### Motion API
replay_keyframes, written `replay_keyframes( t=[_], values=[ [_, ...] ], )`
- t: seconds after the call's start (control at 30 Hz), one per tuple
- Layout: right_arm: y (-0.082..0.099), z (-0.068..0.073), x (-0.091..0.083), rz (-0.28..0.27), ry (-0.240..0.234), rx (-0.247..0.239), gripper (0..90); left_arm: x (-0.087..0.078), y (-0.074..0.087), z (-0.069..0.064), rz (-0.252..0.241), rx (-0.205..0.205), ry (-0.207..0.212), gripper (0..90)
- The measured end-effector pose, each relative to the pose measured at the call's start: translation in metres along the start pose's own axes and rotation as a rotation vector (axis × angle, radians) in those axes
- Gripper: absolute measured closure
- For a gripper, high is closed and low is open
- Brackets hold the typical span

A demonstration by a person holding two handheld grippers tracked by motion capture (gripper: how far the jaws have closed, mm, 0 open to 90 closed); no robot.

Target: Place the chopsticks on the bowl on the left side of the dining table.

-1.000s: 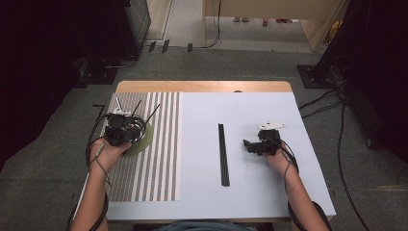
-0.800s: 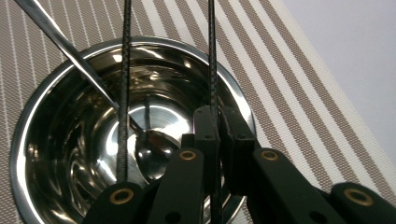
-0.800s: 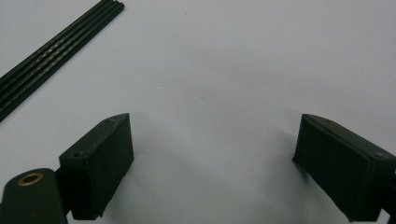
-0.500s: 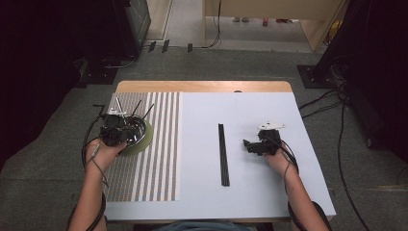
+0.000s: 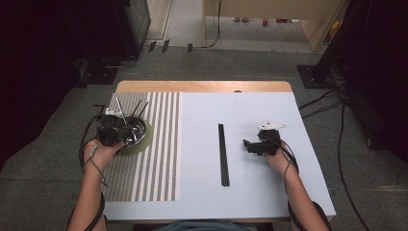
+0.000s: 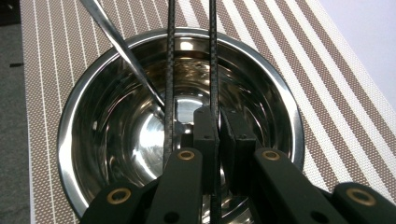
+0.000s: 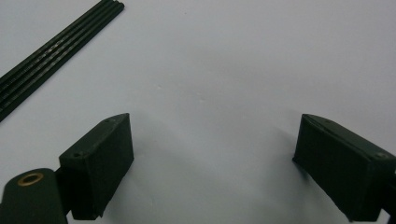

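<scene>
The steel bowl [image 5: 133, 132] sits on a green saucer [image 5: 144, 142] on the striped mat [image 5: 154, 149], near the mat's far left corner. The left gripper [image 5: 115, 131] hangs right over the bowl, pointing down into it. In the left gripper view [image 6: 217, 135] its jaws are clamped on a thin black stick [image 6: 214, 70], which runs between the pads and stands up past the bowl's far rim. A second black stick [image 6: 170, 70] leans just beside it, outside the grip, also resting in the bowl. A shiny metal rod [image 6: 122, 49] slants from the bowl's bottom over its far left rim.

To the right of the bowl, well apart from it on the white table [image 5: 202, 192], lies a bundle of black sticks [image 5: 223, 154], laid straight from far to near. Farther right of the bowl, beyond that bundle, the right gripper [image 5: 248, 144] rests low over the table. In the right gripper view [image 7: 212, 158] its jaws stand wide apart with nothing between them, and the bundle [image 7: 56, 51] lies off to one side.
</scene>
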State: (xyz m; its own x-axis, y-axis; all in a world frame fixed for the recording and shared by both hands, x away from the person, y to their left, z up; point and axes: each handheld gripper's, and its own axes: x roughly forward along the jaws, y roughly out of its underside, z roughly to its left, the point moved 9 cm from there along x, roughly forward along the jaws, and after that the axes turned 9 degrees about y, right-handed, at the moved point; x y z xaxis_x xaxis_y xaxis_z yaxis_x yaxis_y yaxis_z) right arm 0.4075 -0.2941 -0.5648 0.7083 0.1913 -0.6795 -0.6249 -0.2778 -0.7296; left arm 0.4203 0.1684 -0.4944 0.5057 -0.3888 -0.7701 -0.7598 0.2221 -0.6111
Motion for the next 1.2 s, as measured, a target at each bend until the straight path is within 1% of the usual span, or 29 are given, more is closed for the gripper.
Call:
replay_keyframes(
  t=[0.17,0.23,0.27,0.3,0.33,0.37,0.4,0.43,0.47,0.5,0.53,0.57,0.63,0.67,0.7,0.73,0.83,0.97,1.0,1.07,1.17,1.2],
  values=[
    [0.000,0.000,0.000,0.000,0.000,0.000,11.2,-0.001,0.000,0.002,-0.006,-0.012,-0.001,85.6],
    [0.000,0.000,0.000,0.000,0.000,0.000,11.1,-0.002,-0.001,0.001,-0.010,-0.018,0.010,84.4],
    [0.000,0.000,0.000,0.000,0.000,0.000,11.1,-0.004,-0.003,-0.001,-0.024,-0.014,0.018,80.1],
    [0.000,0.000,0.000,0.000,0.000,0.000,11.1,-0.004,-0.003,-0.001,-0.024,-0.014,0.018,78.3],
    [0.000,0.000,0.000,0.000,0.000,0.000,11.2,-0.007,-0.005,-0.002,-0.040,-0.003,0.011,74.6],
    [0.000,0.000,0.000,0.000,0.000,0.000,11.2,-0.007,-0.005,-0.002,-0.040,-0.003,0.011,70.8],
    [0.000,0.000,0.000,0.000,0.000,0.000,11.2,-0.010,-0.008,0.000,-0.057,-0.005,-0.003,68.5],
    [0.000,0.000,0.000,0.000,0.000,0.000,11.2,-0.010,-0.008,0.000,-0.057,-0.005,-0.003,67.5],
    [0.000,0.000,0.000,0.000,0.000,0.000,11.2,-0.012,-0.010,0.001,-0.068,-0.007,-0.010,67.5],
    [0.000,0.000,0.000,0.000,0.000,0.000,11.2,-0.015,-0.012,0.003,-0.087,-0.007,-0.023,64.7],
    [0.000,0.000,0.000,0.000,0.000,0.000,11.2,-0.015,-0.013,0.004,-0.093,-0.005,-0.027,61.7],
    [0.000,0.000,0.000,0.000,0.000,0.000,11.2,-0.015,-0.013,0.004,-0.093,-0.005,-0.027,58.9],
    [0.000,0.000,0.000,0.000,0.000,0.000,11.2,-0.013,-0.012,0.005,-0.092,0.001,-0.033,56.3],
    [0.000,0.000,0.000,0.000,0.000,0.000,11.2,-0.009,-0.009,0.006,-0.078,0.013,-0.043,54.1],
    [0.000,0.000,0.000,0.000,0.000,0.000,11.2,-0.009,-0.009,0.006,-0.078,0.013,-0.043,53.8],
    [0.000,0.000,0.000,0.000,0.000,0.000,11.1,-0.006,-0.007,0.008,-0.066,0.014,-0.052,53.7],
    [0.000,0.000,0.000,0.000,0.000,0.000,11.1,-0.002,-0.005,0.009,-0.059,0.003,-0.046,49.8],
    [0.000,0.000,0.000,0.000,0.000,0.000,11.1,0.002,-0.003,0.011,-0.048,-0.002,-0.041,50.1],
    [0.000,0.000,0.000,0.001,0.000,0.000,11.1,0.004,-0.002,0.012,-0.042,-0.009,-0.034,51.3],
    [0.000,0.000,0.000,0.001,0.000,0.000,11.1,0.007,-0.002,0.011,-0.034,-0.006,-0.031,54.0],
    [0.000,0.000,0.000,0.000,0.000,0.000,11.2,0.008,-0.002,0.010,-0.031,-0.002,-0.025,62.1],
    [0.000,0.000,0.000,0.001,0.000,0.000,11.1,0.008,-0.002,0.008,-0.030,-0.014,-0.010,62.1]
  ],
)
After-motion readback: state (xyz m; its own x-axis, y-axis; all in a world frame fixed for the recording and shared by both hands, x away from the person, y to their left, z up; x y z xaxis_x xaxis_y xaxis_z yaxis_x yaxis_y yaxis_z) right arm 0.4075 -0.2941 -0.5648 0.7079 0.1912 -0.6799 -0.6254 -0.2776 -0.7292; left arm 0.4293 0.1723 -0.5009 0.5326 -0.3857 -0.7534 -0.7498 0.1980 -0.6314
